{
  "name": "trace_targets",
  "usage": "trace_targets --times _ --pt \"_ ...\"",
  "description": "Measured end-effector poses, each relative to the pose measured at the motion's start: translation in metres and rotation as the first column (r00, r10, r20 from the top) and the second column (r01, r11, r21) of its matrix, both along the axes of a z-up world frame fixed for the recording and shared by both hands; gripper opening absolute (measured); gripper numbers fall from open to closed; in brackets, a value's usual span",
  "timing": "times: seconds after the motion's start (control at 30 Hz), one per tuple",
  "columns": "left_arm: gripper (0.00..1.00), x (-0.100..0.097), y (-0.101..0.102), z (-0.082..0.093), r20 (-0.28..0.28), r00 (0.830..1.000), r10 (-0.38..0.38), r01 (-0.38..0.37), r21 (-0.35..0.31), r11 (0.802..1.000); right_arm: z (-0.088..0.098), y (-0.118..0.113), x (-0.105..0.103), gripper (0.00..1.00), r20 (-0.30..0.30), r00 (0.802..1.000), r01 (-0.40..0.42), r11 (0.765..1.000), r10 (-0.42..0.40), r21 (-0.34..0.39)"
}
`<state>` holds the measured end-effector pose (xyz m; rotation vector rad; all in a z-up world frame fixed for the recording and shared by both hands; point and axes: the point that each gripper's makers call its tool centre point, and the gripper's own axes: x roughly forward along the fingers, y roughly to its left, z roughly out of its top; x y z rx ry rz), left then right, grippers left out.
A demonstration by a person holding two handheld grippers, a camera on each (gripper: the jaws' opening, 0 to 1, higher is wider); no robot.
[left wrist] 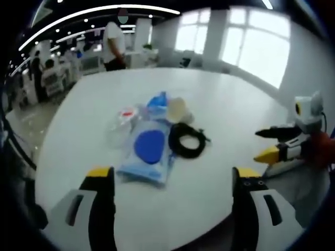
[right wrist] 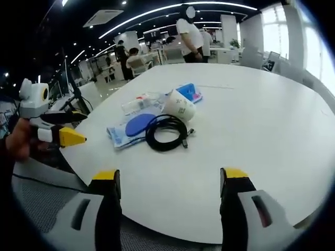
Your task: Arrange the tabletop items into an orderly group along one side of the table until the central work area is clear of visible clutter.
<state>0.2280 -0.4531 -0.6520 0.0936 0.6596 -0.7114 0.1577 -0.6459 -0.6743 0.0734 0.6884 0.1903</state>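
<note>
Left gripper view: left claw (left wrist: 172,180) released, jaws wide apart over white surface (left wrist: 235,120). Clutter mid-surface: blue pouch (left wrist: 147,151), black cable coil (left wrist: 187,140) just beside it, paper cup (left wrist: 178,109) behind.

Right gripper view: right claw (right wrist: 170,183) released, empty. Cable coil (right wrist: 166,133) touching pouch (right wrist: 133,127); cup (right wrist: 179,106) on side; left claw (right wrist: 65,128) at surface edge.

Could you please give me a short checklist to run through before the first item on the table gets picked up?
1. Left gripper open and empty: ok, its jaws stand wide apart with nothing between them.
2. Right gripper open and empty: ok, likewise.
3. Items within sight: ok, the coiled black cable, the blue packet, the paper cup and the clear wrapper lie clustered mid-table.
4. Cable free of the other items: not ok, its coil overlaps the blue packet's edge in the right gripper view.
5. Room along the table edge for the group: ok, broad bare surface around the cluster.
6. Whether the cup is empty: cannot tell.
</note>
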Motion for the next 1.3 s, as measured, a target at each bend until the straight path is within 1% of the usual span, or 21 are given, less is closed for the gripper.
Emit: trace_targets --times 0.23,0.43,0.53,0.63,0.67,0.73,0.9,1.07,1.2,1.27,1.3 --pt "0.89 0.000 -0.001 0.001 -0.010 1.000 0.002 -0.002 -0.020 1.000 0.000 0.002 0.000 0.78 0.001 1.000 -0.006 1.000 0.006 -0.004" --pt "0.89 0.000 -0.003 -0.001 -0.017 1.000 -0.006 0.005 -0.015 1.000 -0.001 0.002 -0.001 0.77 -0.001 1.000 -0.015 1.000 0.015 -0.006" --pt "0.89 0.002 -0.004 -0.002 -0.022 1.000 -0.011 0.011 -0.007 1.000 -0.001 0.003 -0.001 0.74 -0.003 1.000 -0.019 1.000 0.018 -0.008" --pt "0.88 0.007 -0.006 0.002 -0.035 0.999 -0.002 0.000 -0.040 0.999 0.000 0.004 -0.001 0.74 0.000 1.000 -0.025 1.000 0.025 -0.012" --pt "0.89 0.009 -0.006 0.003 -0.035 0.999 -0.002 0.001 -0.042 0.999 0.000 0.004 -0.001 0.74 0.001 1.000 -0.026 1.000 0.026 -0.012" --pt "0.89 0.013 -0.007 0.002 -0.028 0.999 -0.016 0.015 -0.020 1.000 0.000 0.005 -0.001 0.74 0.003 0.999 -0.033 0.999 0.033 -0.018" --pt "0.89 0.031 -0.008 0.003 -0.020 0.999 -0.032 0.032 -0.001 0.999 -0.002 0.007 -0.001 0.74 -0.006 0.999 -0.053 0.998 0.052 -0.031" --pt "0.89 0.055 -0.006 0.005 -0.007 0.999 -0.048 0.048 0.025 0.999 -0.002 0.006 -0.001 0.75 -0.004 0.998 -0.059 0.997 0.058 -0.043" --pt "0.89 0.076 -0.005 0.003 -0.019 0.998 -0.061 0.062 0.024 0.998 -0.004 0.003 0.000 0.75 -0.012 0.999 -0.044 0.998 0.044 -0.039" --pt "0.89 0.085 -0.002 -0.001 -0.019 0.997 -0.072 0.073 0.061 0.995 -0.003 0.001 -0.001 0.76 -0.009 0.999 -0.035 0.999 0.035 -0.033" --pt "0.88 0.091 -0.002 -0.002 -0.018 0.997 -0.076 0.077 0.066 0.995 -0.003 0.001 -0.001 0.76 -0.008 0.999 -0.032 0.999 0.031 -0.031"
